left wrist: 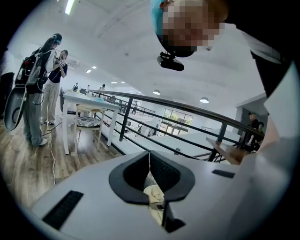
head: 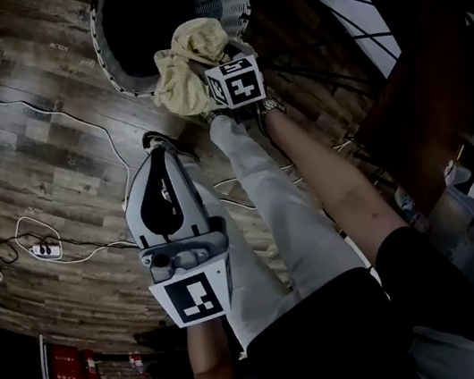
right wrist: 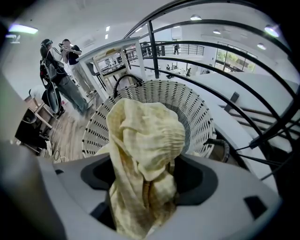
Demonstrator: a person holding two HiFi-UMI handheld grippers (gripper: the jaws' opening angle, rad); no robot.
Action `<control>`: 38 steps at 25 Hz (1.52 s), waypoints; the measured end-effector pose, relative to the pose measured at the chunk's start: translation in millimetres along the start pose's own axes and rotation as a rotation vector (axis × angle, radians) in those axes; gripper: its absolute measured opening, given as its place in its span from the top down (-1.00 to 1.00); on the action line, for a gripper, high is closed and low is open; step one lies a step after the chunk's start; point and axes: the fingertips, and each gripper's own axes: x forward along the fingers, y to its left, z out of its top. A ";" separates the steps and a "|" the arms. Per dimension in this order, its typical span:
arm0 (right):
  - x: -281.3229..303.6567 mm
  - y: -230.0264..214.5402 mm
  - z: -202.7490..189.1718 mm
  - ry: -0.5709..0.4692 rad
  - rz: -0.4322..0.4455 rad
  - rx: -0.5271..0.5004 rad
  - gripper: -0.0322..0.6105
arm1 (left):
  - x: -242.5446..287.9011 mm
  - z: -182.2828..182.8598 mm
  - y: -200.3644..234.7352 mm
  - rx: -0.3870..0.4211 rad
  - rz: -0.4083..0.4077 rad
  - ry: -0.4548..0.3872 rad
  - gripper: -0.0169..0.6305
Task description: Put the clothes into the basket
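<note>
A crumpled pale yellow cloth (head: 184, 66) hangs at the near rim of the white wicker basket (head: 111, 65), whose dark inside is to the upper left of it. In the right gripper view the cloth (right wrist: 145, 140) bulges up between the jaws of my right gripper (right wrist: 145, 185), with the basket (right wrist: 192, 105) right behind. The jaws stand wide apart and the cloth lies loose between them. My left gripper (head: 154, 144) is lower and nearer to me, away from the basket, with its jaws together (left wrist: 150, 161) and nothing in them.
White cables and a power strip (head: 38, 248) lie on the wooden floor to the left. A black railing (right wrist: 197, 51) runs behind the basket. The person's white trouser leg (head: 270, 223) is below the right gripper. Two people (left wrist: 44, 89) stand by a white table (left wrist: 89, 101).
</note>
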 end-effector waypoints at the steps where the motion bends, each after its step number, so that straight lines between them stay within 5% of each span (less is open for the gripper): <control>1: -2.6 0.2 -1.8 0.001 0.005 -0.003 -0.21 | -0.2 1.6 -1.4 0.003 -0.002 -0.002 0.91; 25: -42.0 -3.1 60.4 -0.159 -0.019 -0.007 -0.42 | -8.6 16.1 -16.5 0.026 -0.028 -0.015 0.91; 30: -32.1 -4.9 34.4 -0.044 -0.067 0.001 -0.40 | -8.5 14.6 -15.2 0.018 -0.023 -0.015 0.91; 31: -29.6 -7.2 25.7 -0.017 -0.096 -0.021 -0.26 | -8.2 13.3 -14.4 0.015 -0.019 -0.014 0.91; 33: -27.1 -12.3 18.4 0.009 -0.143 -0.074 0.35 | -7.6 11.3 -13.7 0.011 -0.014 -0.010 0.91; 38: -24.3 -12.3 31.7 -0.004 -0.121 -0.096 0.57 | -2.9 11.2 -11.2 0.012 -0.010 -0.019 0.91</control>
